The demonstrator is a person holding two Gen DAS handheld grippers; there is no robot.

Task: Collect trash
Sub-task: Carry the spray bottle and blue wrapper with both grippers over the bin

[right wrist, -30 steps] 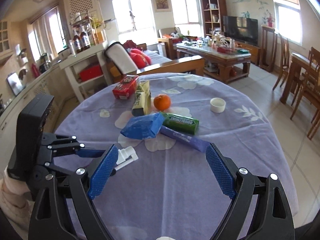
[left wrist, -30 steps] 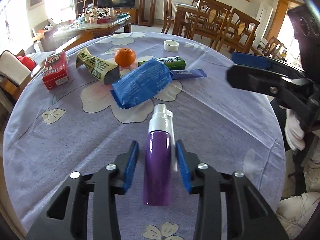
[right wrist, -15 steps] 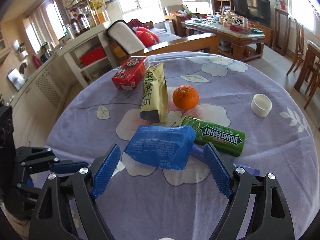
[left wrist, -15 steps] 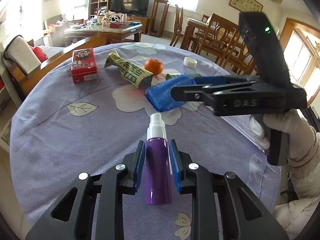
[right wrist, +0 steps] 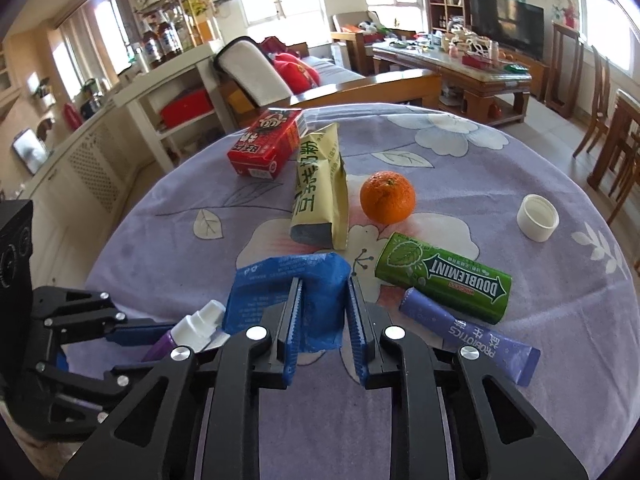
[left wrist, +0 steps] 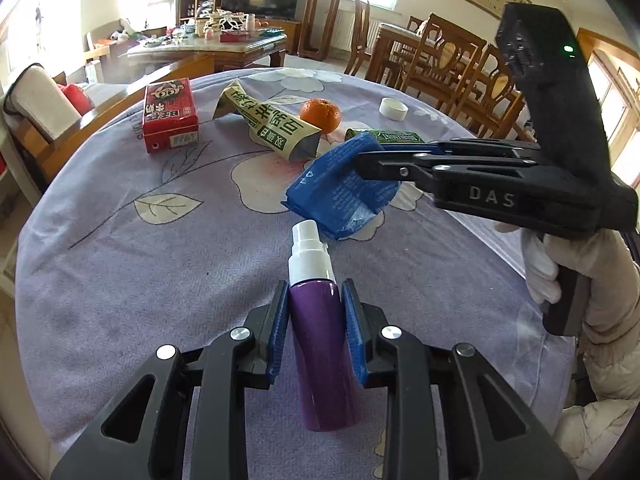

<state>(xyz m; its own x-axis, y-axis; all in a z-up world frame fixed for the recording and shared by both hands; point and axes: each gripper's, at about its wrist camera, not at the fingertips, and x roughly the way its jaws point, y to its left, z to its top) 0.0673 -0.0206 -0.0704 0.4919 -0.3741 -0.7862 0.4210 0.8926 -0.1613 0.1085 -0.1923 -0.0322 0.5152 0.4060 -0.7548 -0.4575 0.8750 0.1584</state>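
Your left gripper point(left wrist: 314, 312) is pinching the purple spray bottle point(left wrist: 322, 354). Its blue pads press on both sides of the bottle, and the white spray top pokes out past the fingertips. Keep that squeeze even and lift straight up, so the smooth bottle does not slip down.

Just ahead of it and a bit to the right, the blue plastic wrapper point(right wrist: 280, 292) lies on the table point(right wrist: 460, 400). Your right gripper point(right wrist: 323, 322) is closing on it, with a bunched fold of the wrapper between the pads. Let the pads shut all the way before you pull, because thin plastic slides out easily. Lift slowly and watch that the fold stays in.

To the right of that gripper lie the green Doublemint pack point(right wrist: 444, 276) and the purple probiotics tube point(right wrist: 468, 338). They are very near, so do not bump them. Beyond the gripper sits the orange point(right wrist: 387, 197), which could roll.
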